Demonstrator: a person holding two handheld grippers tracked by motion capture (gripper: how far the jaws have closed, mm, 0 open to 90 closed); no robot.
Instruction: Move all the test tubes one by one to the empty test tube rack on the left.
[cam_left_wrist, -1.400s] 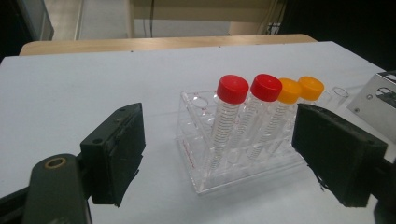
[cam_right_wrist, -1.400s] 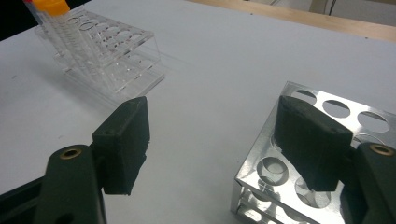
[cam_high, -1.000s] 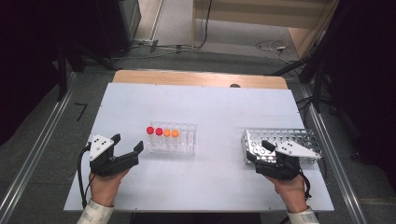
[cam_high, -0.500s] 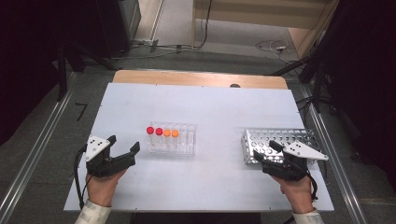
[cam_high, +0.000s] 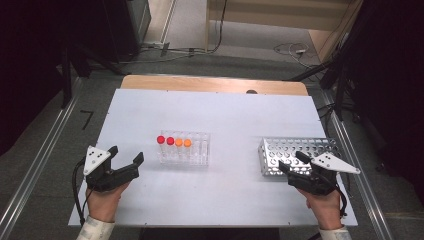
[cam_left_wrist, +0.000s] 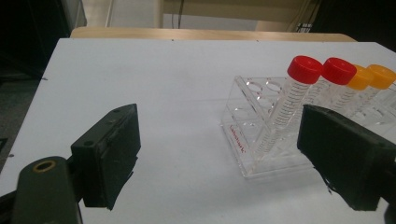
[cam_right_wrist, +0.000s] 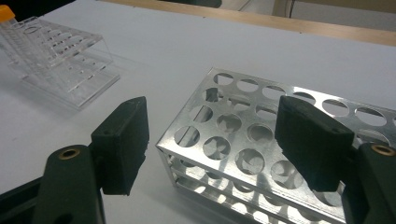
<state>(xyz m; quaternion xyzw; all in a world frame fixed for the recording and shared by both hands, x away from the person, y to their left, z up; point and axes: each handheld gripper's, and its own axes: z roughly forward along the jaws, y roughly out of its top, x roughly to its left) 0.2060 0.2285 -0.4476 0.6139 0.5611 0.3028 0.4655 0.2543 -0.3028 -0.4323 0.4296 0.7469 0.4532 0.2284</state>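
A clear plastic rack (cam_high: 196, 151) stands mid-table with two red-capped tubes (cam_high: 165, 140) and two orange-capped tubes (cam_high: 183, 143) along its left end. My left gripper (cam_high: 126, 155) rests low at the table's near left, open and pointing at that rack from a short way off. In the left gripper view the red caps (cam_left_wrist: 322, 70) rise just ahead of the wide jaws of the left gripper (cam_left_wrist: 222, 140), with nothing between them. A perforated metal rack (cam_high: 300, 150) lies at the right. My right gripper (cam_high: 291, 161) is open at its near edge, and the metal rack (cam_right_wrist: 261, 140) sits just ahead of it.
The white table (cam_high: 225, 110) has a wooden strip (cam_high: 210, 84) along its far edge. In the right gripper view the clear rack (cam_right_wrist: 60, 56) shows far to the left. Cables and dark stands sit on the floor beyond.
My right hand has slid a little to the right along the metal rack's near side. The left hand has barely moved, and both grippers stay open.
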